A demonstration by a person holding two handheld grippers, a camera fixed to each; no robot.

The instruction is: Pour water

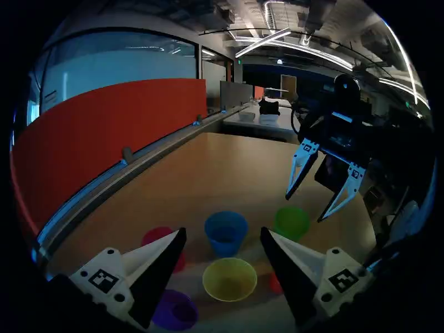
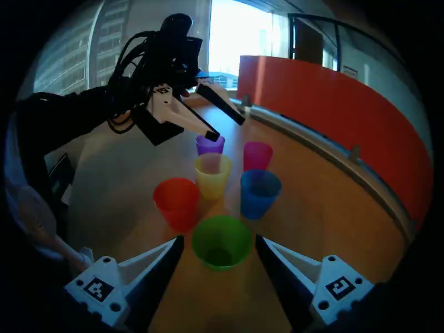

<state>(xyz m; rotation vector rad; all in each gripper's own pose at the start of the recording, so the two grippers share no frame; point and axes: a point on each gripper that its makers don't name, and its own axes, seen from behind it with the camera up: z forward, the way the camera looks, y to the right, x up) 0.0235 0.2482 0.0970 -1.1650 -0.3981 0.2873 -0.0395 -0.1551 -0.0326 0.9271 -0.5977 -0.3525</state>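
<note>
Left gripper view: The left gripper (image 1: 222, 230) hangs above a wooden table (image 1: 222, 166) with its jaws wide apart and nothing between them. The yellow cup (image 1: 229, 279) stands upright between the two fingers. The blue cup (image 1: 226, 232) is just beyond the yellow cup. The green cup (image 1: 291, 223) is beyond it to the right, and the pink cup (image 1: 161, 238) is beyond it to the left, partly hidden by a finger. The purple cup (image 1: 176, 309) is nearer the camera, on the left. The red cup (image 1: 275, 284) is just right of the yellow cup and mostly hidden. Whether any cup holds water cannot be told. The right gripper (image 1: 305, 208) hangs past the green cup, jaws wide and empty. A red partition (image 1: 111, 127) runs along the table's left edge.

Right gripper view: The right gripper's own fingers flank the green cup (image 2: 222, 242) without touching it. The yellow cup (image 2: 212, 173) stands in the middle of the group. The left gripper (image 2: 226, 129) hovers over the purple cup (image 2: 210, 144) behind it.
</note>
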